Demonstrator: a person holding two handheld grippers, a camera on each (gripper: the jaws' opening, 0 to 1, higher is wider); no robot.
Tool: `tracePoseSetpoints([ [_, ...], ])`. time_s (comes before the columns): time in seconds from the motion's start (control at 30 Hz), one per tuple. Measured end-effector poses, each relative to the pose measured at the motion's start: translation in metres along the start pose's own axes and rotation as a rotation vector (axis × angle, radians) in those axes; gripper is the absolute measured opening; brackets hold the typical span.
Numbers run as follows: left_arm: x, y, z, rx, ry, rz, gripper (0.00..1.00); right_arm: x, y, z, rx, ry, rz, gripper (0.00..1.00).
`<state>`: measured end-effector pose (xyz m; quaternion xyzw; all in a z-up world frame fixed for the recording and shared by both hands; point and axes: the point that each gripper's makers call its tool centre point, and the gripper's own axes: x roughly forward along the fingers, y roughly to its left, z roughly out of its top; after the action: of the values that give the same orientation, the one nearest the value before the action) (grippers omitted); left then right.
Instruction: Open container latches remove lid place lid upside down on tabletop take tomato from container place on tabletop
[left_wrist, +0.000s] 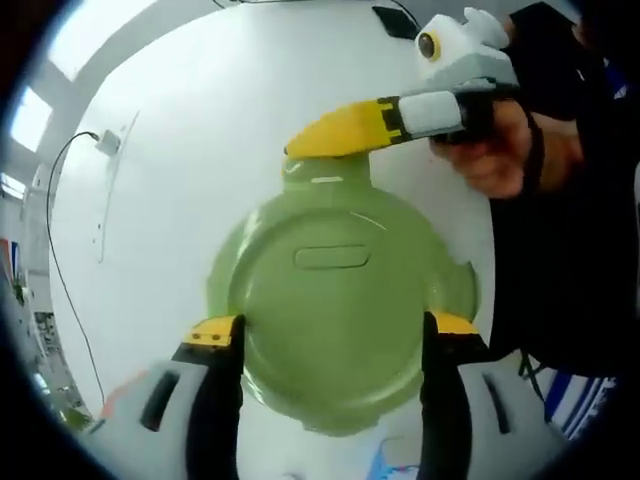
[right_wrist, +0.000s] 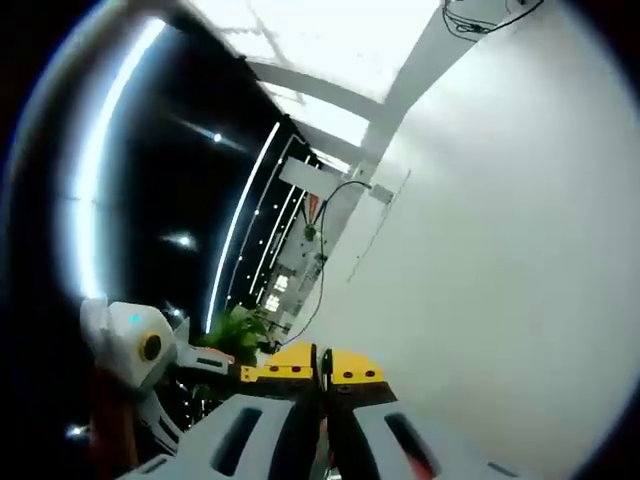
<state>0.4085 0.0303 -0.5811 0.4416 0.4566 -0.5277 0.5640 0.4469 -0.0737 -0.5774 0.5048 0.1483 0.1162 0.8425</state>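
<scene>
white tabletop (left_wrist: 200, 150) | black cable (left_wrist: 60, 260) | green plant (right_wrist: 235, 330)

The green lid (left_wrist: 335, 310) sits right between the left tool (left_wrist: 335, 335) jaws, so no gap there. The right tool (left_wrist: 330, 135) blocks its 12 o'clock edge. The white desk (left_wrist: 200, 170) from 9 to 11 o'clock is wide open, just a thin cable (left_wrist: 55, 250) out by the edge.

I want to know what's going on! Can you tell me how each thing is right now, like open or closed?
Green lid: on the white table, between the left gripper's jaws.
Left gripper: open around the lid.
Right gripper: shut, its tip at the lid's far edge.
Black cable: lying loose on the table.
</scene>
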Motion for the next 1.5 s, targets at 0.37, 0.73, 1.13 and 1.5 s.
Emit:
tracePoseSetpoints([
  [0.37, -0.001, -0.001, -0.001, -0.001, -0.021, 0.000, 0.64, -0.003, 0.006, 0.001, -0.186, -0.003, -0.002, 0.00],
  [0.73, -0.002, 0.001, 0.006, -0.018, -0.166, 0.007, 0.64, -0.003, -0.001, -0.005, -0.174, 0.032, 0.023, 0.04],
  [1.13, -0.010, 0.002, -0.003, -0.114, -0.427, 0.085, 0.60, -0.016, 0.000, 0.004, -0.295, 0.038, 0.069, 0.05],
  [1.5, -0.027, 0.007, -0.017, -0.142, -0.568, 0.260, 0.55, -0.034, 0.023, 0.005, -0.554, 0.108, 0.187, 0.05],
])
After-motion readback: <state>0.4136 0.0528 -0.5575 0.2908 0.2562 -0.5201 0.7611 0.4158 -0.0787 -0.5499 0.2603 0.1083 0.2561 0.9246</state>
